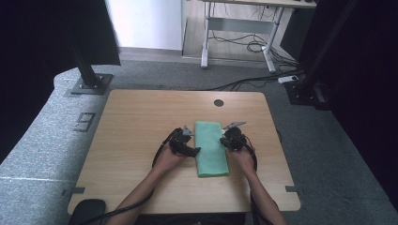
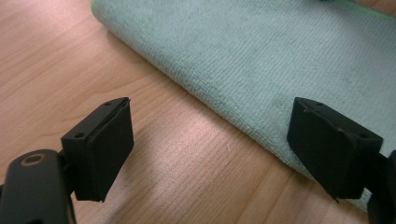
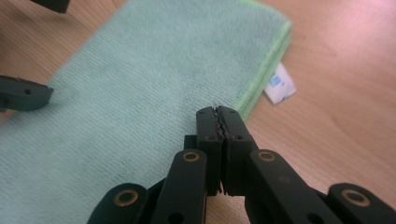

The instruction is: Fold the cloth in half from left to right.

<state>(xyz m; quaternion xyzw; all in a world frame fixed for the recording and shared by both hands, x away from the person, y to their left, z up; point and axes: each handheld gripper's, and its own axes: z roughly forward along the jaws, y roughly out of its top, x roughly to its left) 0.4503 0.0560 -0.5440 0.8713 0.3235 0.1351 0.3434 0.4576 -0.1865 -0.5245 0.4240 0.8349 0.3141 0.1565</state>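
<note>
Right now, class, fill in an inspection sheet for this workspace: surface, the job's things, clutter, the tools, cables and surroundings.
Surface: light wooden table, with a round dark grommet near its far edge.
Job's things: folded green cloth lying flat on the table; a white label sticks out at one corner.
Clutter: nothing seen.
Tools: left tool open, one jaw over bare wood, the other over the cloth's edge; right tool shut, tips at the cloth's edge, whether any fabric is pinched is unclear.
Cables: a black cable trails from the left tool; more cables on the floor beyond.
Surroundings: grey carpet, black posts, a desk frame.
</note>
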